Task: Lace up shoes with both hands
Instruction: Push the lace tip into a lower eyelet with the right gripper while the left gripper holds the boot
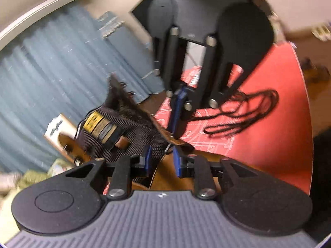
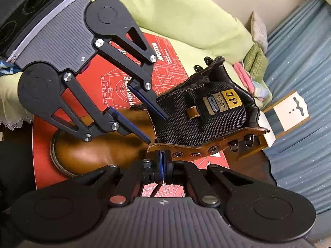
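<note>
A brown leather boot [image 2: 82, 150] with a black mesh tongue [image 2: 196, 124] lies on a red mat [image 2: 169, 66]. Its near eyelet flap [image 2: 206, 148] has metal eyelets and hooks. My right gripper [image 2: 162, 165] is shut on the dark lace end [image 2: 156, 188] at the flap's lower edge. My left gripper [image 2: 158, 127] is open, its blue pads straddling the tongue's base. In the left wrist view the left gripper [image 1: 161, 161] is open over the boot [image 1: 165, 177], the right gripper [image 1: 179, 124] is shut at the flap [image 1: 165, 134], and the loose black lace [image 1: 242, 111] trails on the mat.
A blue curtain [image 2: 300, 66] hangs at the right. A light green cushion [image 2: 175, 10] lies behind the mat. A small cardboard tag [image 2: 289, 113] stands beside the boot. The red mat's edge [image 1: 306, 124] curves at the right.
</note>
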Demonstrator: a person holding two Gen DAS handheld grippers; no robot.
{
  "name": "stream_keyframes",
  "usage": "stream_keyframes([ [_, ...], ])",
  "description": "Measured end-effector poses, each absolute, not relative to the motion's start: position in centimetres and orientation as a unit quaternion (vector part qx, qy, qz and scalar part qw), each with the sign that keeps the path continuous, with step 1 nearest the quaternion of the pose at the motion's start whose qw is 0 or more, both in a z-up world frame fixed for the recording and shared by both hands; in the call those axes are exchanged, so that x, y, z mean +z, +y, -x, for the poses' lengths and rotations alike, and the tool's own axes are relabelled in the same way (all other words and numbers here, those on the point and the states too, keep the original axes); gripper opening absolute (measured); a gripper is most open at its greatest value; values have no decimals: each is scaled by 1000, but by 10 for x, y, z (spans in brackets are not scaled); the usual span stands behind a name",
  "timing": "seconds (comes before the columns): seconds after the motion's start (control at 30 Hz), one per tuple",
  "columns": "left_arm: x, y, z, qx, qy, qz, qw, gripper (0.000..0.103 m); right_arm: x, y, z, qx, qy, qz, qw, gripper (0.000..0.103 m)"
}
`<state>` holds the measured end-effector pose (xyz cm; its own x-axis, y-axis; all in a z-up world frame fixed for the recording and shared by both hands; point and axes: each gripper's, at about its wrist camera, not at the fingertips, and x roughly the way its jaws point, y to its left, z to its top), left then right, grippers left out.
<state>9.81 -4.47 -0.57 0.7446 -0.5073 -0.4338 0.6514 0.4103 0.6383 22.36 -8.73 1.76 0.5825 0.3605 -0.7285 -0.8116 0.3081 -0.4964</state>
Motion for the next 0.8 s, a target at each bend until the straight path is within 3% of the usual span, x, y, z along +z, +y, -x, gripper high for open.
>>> stream_keyframes([
  [0.37,-10,-54,-109,-393,81,-486,776,7,18,-101,-222,398,233,417,783,0],
  [0.5,-9,-55,-118,-416,97,-482,765,1,17,-107,-216,406,220,415,784,0],
  [0.8,2,-45,-110,-396,129,-445,793,0,19,-123,-206,416,193,382,803,0],
])
